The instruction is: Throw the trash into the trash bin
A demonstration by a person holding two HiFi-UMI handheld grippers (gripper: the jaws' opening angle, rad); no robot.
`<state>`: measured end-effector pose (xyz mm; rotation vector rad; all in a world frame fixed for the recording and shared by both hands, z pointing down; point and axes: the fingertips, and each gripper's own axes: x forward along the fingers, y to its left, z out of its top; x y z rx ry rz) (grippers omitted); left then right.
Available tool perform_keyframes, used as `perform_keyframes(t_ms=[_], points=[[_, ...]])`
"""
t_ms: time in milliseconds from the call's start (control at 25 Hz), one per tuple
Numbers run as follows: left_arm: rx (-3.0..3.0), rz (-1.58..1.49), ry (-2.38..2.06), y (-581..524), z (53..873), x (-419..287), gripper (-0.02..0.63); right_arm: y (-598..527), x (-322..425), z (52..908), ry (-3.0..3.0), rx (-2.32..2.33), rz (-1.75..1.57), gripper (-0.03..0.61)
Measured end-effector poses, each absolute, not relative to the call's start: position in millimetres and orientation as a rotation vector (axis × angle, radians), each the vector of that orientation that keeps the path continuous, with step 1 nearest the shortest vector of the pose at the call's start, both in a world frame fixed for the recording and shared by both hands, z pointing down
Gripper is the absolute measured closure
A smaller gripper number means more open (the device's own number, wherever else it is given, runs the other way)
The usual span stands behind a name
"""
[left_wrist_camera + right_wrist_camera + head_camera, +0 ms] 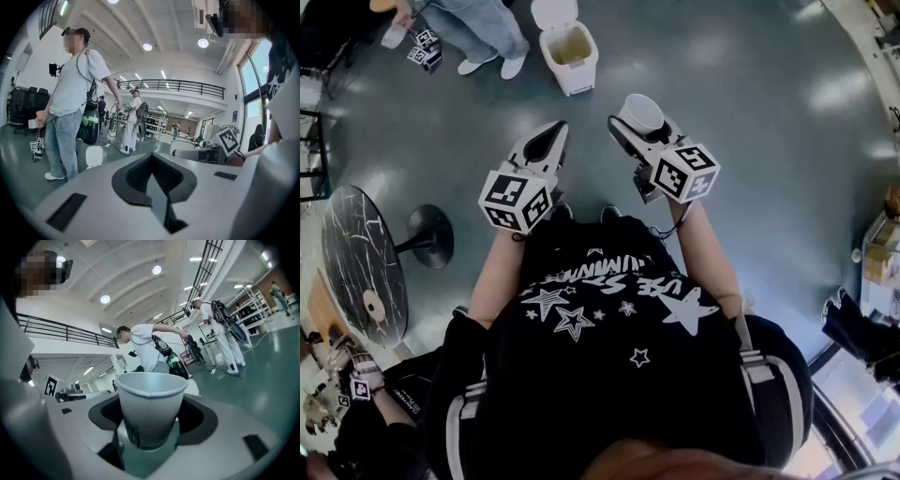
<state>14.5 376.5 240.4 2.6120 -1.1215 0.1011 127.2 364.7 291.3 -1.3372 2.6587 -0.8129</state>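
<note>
A white paper cup (pixel 643 111) stands upright between the jaws of my right gripper (pixel 641 124), which is shut on it. In the right gripper view the cup (pixel 150 406) fills the gap between the jaws and is empty inside. My left gripper (pixel 554 131) is beside it on the left at the same height, shut with nothing in it; its jaws meet in the left gripper view (pixel 151 159). The white trash bin (pixel 570 52) stands on the floor ahead of both grippers with its lid up. In the left gripper view only the bin's lid (pixel 94 156) shows.
A person in jeans (pixel 478 33) stands left of the bin with another pair of grippers (pixel 422 49). A round dark marble table (pixel 358 262) on a black foot (pixel 428 236) is at the left. A seated person (pixel 366 394) is at the lower left. Grey floor lies around the bin.
</note>
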Motion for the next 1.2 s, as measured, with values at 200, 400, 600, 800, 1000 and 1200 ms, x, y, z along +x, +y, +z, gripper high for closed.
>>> perform_keyframes(t_ms=[200, 400, 600, 800, 1000, 1200], points=[[2.590, 0.069, -1.177, 363, 240, 26, 0.603, 351, 152, 302, 2.668, -1.332, -0.847, 0.253], [2.574, 0.080, -1.174, 340, 251, 22, 0.603, 323, 154, 312, 2.674, -1.341, -0.855, 0.253], [2.584, 0.073, -1.128, 297, 262, 17, 0.603, 283, 150, 321, 2.650, -1.395, -0.860, 0.253], [2.570, 0.076, -1.039, 244, 276, -3, 0.603, 241, 137, 333, 2.602, -1.506, -0.911, 0.253], [2.580, 0.099, -0.959, 183, 276, -28, 0.603, 184, 114, 332, 2.538, -1.601, -0.942, 0.253], [2.582, 0.110, -0.896, 129, 279, -54, 0.603, 131, 89, 325, 2.457, -1.684, -0.953, 0.253]])
